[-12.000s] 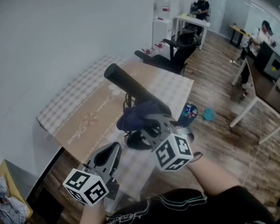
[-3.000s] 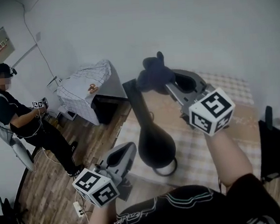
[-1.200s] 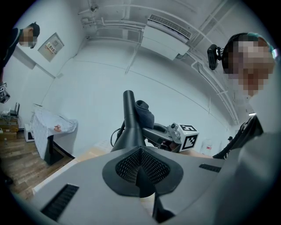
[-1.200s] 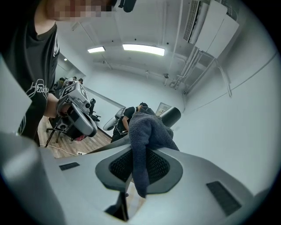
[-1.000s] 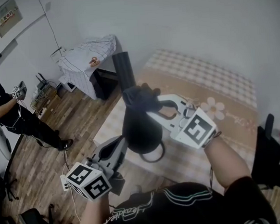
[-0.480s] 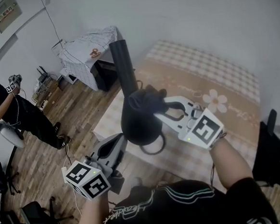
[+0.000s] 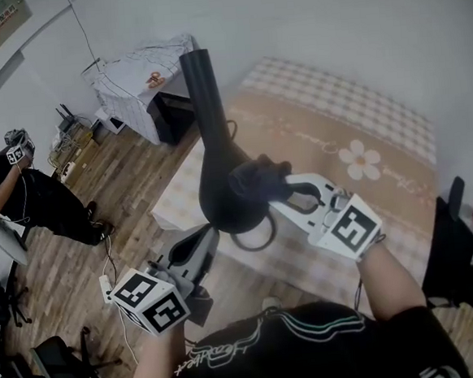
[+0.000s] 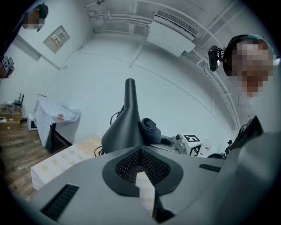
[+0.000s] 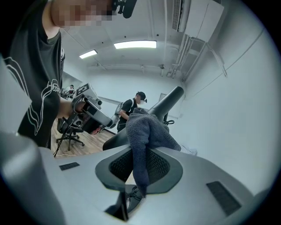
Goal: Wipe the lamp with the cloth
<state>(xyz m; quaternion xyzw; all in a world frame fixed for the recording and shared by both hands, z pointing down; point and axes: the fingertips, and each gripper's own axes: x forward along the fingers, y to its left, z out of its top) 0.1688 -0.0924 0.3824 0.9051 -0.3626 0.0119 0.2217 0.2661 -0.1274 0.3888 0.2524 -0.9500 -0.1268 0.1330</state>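
- The right tool [image 7: 284, 193] is clenching a dark cloth [image 7: 256, 182], and its own view is showing the fabric pinched between both jaws and bunching up above them
- That bunched cloth is pressing against the flared lower body of the black lamp [image 7: 217, 173], on the side facing the person's right
- The lamp is standing upright at the near left part of the bench [image 7: 370, 125], its long thin neck rising toward the head camera and its ring foot showing under the flared body
- A dark cable [image 7: 232, 129] is trailing on the bench just behind the lamp
- The left tool [image 7: 194, 246] is hanging low, just off the bench edge and near the lamp's foot, apart from the lamp
- Its jaws are sitting closed together with nothing between them, only a thin slit of the checked bench cover showing through lower down
- The bench cover is showing a pale flower print [image 7: 360, 160] well clear of the lamp
- Off at the left, another person [image 7: 9, 194] is standing on the wooden floor [image 7: 104, 268]
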